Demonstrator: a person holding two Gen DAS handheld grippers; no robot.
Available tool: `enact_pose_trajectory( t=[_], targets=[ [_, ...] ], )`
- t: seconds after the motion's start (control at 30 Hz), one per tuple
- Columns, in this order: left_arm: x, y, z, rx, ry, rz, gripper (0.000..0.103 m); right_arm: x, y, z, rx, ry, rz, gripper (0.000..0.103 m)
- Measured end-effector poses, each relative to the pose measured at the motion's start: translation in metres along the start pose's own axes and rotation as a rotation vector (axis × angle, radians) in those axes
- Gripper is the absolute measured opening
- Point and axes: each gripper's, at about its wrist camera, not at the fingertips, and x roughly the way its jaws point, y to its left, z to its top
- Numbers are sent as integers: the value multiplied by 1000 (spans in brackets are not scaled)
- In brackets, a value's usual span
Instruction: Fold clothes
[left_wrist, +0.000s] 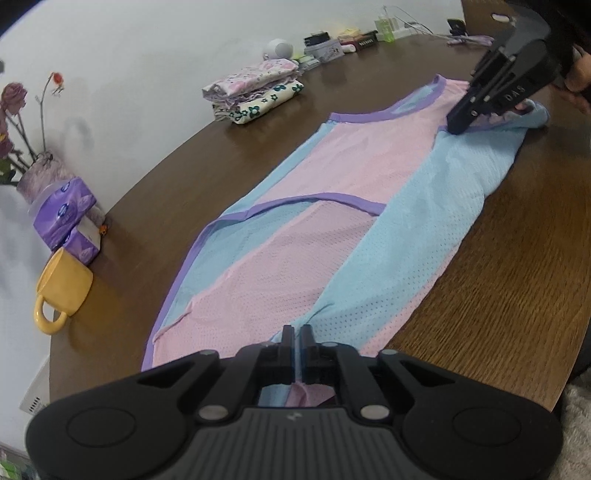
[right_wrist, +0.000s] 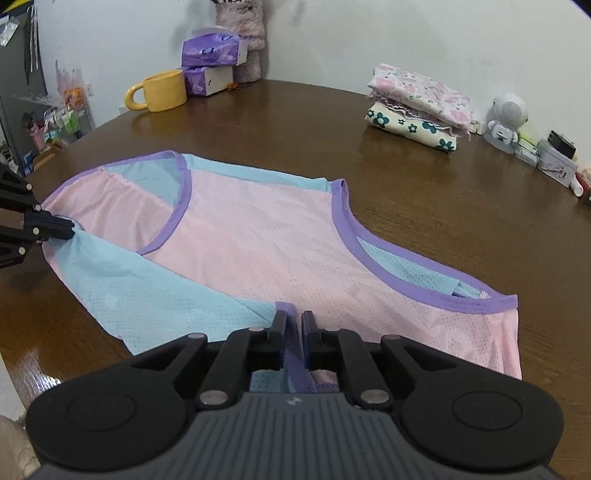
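Left wrist view is showing the left gripper (left_wrist: 297, 334) pinching the mesh top (left_wrist: 314, 206) at six o'clock, its blue side panel lying doubled over the pink. Toward two o'clock the right gripper (left_wrist: 461, 123) is clamping the shoulder end. Judging by this, a lengthwise fold is underway; carrying both ends across evenly seems needed. Folded clothes (left_wrist: 255, 88) are sitting at eleven o'clock on the table (left_wrist: 498, 295).

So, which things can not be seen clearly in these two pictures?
- Left wrist view: far clutter too small to identify.
- Right wrist view: shelf items blurred; vase top cut by the edge.
- Both views: vest hem under each gripper hidden by its body.
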Motion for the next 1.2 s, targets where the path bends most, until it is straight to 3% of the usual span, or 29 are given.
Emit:
enact_pose_trajectory(
  t=[0.17, 0.37, 0.6, 0.8, 0.93, 1.1, 1.2],
  targets=[
    [-27, 31, -13, -151, -59, -44, 15, -35, 2, -7, 15, -91, 31, 22],
    [-42, 55, -35, -287, -54, -85, 15, -57, 26, -29, -44, -107, 89, 23],
    [-30, 62, -60, -296, 26, -39, 15, -40, 19, -47, 6, -77, 75, 23],
    [-28, 77, -74, -321, 28, -36, 4, -37, 5, -58, 51, -75, 56, 23],
    [-28, 79, -76, -301, 35, -19, 5, -38, 0, -60, 53, -79, 55, 23],
    [-29, 81, -77, -306, 39, -14, 11, -38, 0, -63, 45, -89, 55, 23],
    [-34, 81, -76, -326, 24, 2, 27, -41, 1, -62, 46, -89, 57, 24]
  ],
)
